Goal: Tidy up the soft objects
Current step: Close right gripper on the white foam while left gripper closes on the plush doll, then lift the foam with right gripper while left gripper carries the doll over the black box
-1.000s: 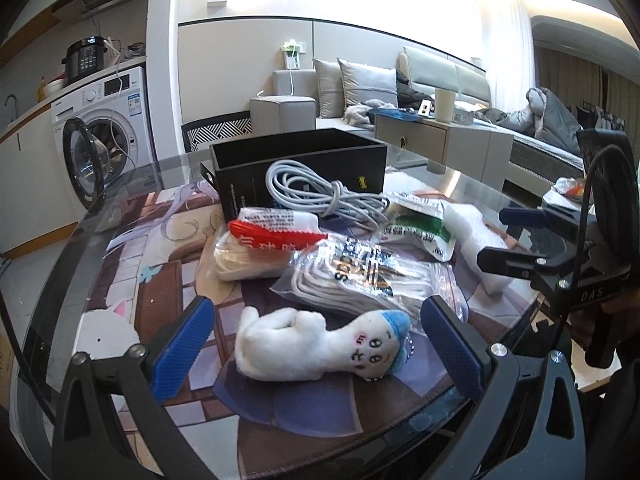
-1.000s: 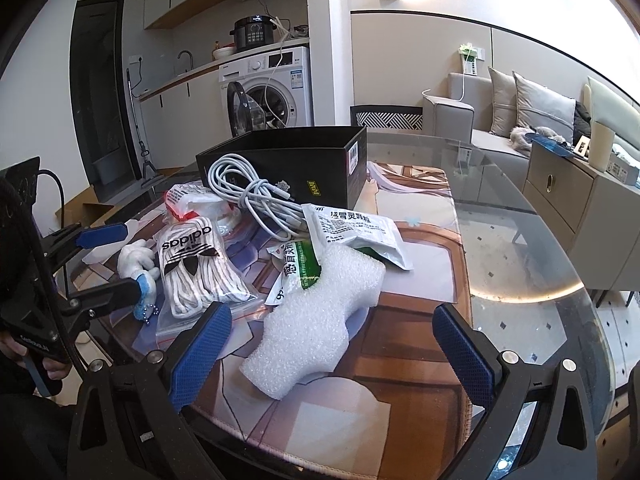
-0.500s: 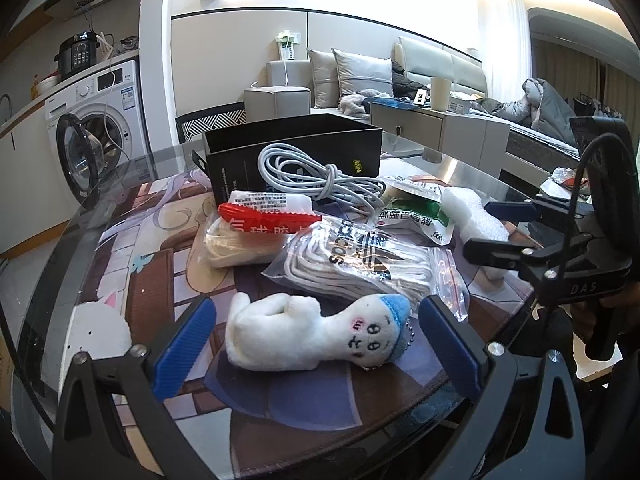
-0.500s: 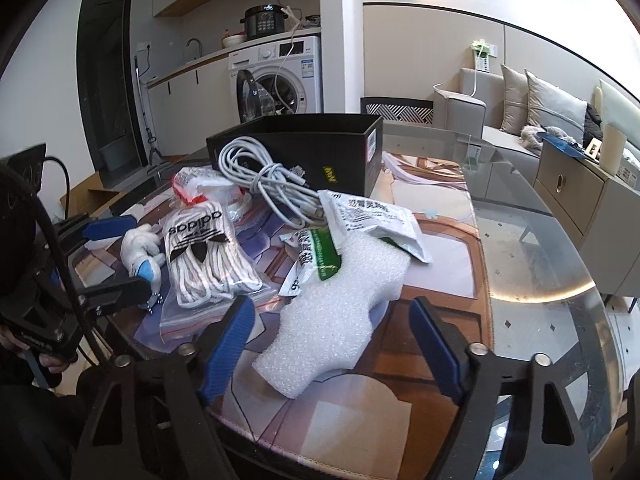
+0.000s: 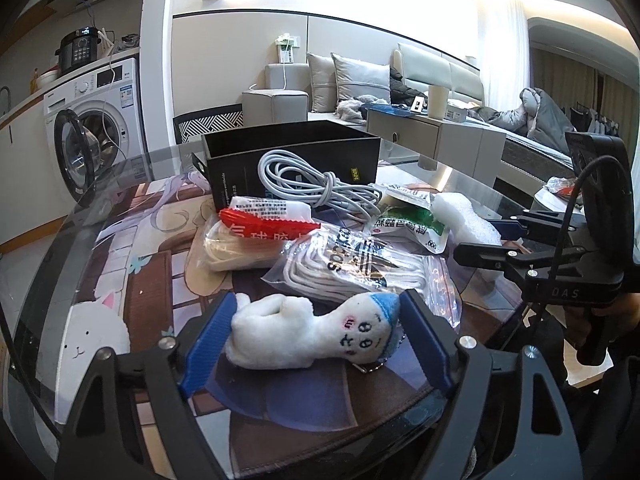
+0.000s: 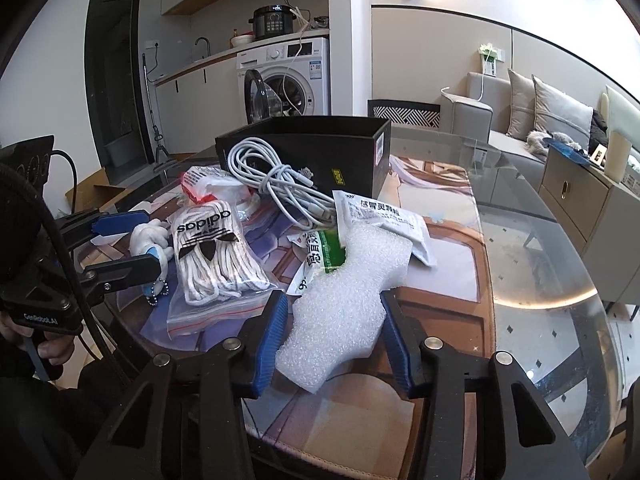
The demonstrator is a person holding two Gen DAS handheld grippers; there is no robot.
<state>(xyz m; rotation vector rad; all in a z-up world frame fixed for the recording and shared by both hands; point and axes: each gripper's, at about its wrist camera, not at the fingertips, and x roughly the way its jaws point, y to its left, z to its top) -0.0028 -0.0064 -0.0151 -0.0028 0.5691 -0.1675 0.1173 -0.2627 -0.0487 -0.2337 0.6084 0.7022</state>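
Left gripper [image 5: 316, 316] clamped on white, blue-capped plush [image 5: 308, 334]; right gripper [image 6: 334, 316] seemingly pinching bubbly white foam [image 6: 344, 304].

I see a round glass tabletop [image 6: 540, 264] covered by an illustrated mat [image 5: 132, 280]. At frame centre, a black box [image 5: 288, 160], plush toy [image 5: 312, 336] and foam piece [image 6: 344, 292] rest on it.

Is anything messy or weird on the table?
Yes. The tangled white cable leans against the outside of the black cardboard box rather than lying inside, and bagged items are heaped over each other.
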